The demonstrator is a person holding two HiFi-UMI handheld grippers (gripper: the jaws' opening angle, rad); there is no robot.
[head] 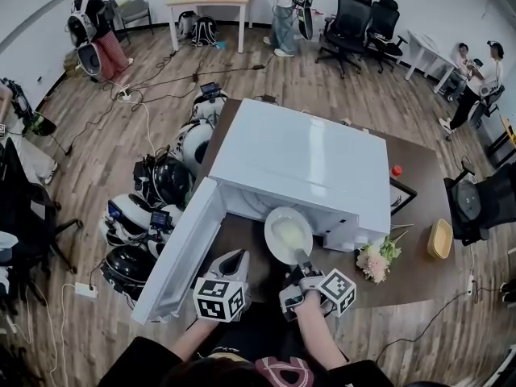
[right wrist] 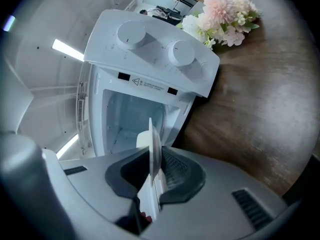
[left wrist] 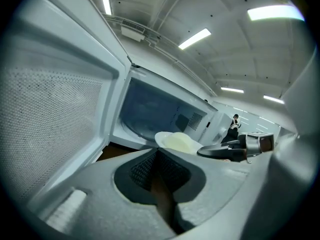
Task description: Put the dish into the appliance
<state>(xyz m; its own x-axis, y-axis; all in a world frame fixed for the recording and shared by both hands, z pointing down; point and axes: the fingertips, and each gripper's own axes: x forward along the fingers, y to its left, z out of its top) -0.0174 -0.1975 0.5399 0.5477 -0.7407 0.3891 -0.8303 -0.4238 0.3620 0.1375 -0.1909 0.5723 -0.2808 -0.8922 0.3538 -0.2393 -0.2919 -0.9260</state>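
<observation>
In the head view we are looking down at the white microwave point(head: 298, 164) on the brown table point(head: 419, 176), with its door point(head: 181, 252) hanging open toward 8 o'clock. We are gripping the plate point(head: 288, 234) by its near rim with the right gripper point(head: 305, 274). The plate is hovering at the mouth of the opening, at 6 o'clock of the microwave, and as far as we can judge it is not yet resting inside. The left gripper point(head: 234, 264) is waiting at 9 o'clock of the right one, beside the door.

In the left gripper view we are seeing its jaws pressed together with nothing between them. The plate is showing at 1 o'clock, in front of the empty chamber.

In the right gripper view the jaws are clamping the plate's rim, seen edge-on and aimed at the chamber at 12 o'clock. Flowers point(right wrist: 225, 14) are lying at 1 o'clock.

We are judging 1 step done, the door being open. 3 are remaining: carrying the plate in, setting it down and letting go.
</observation>
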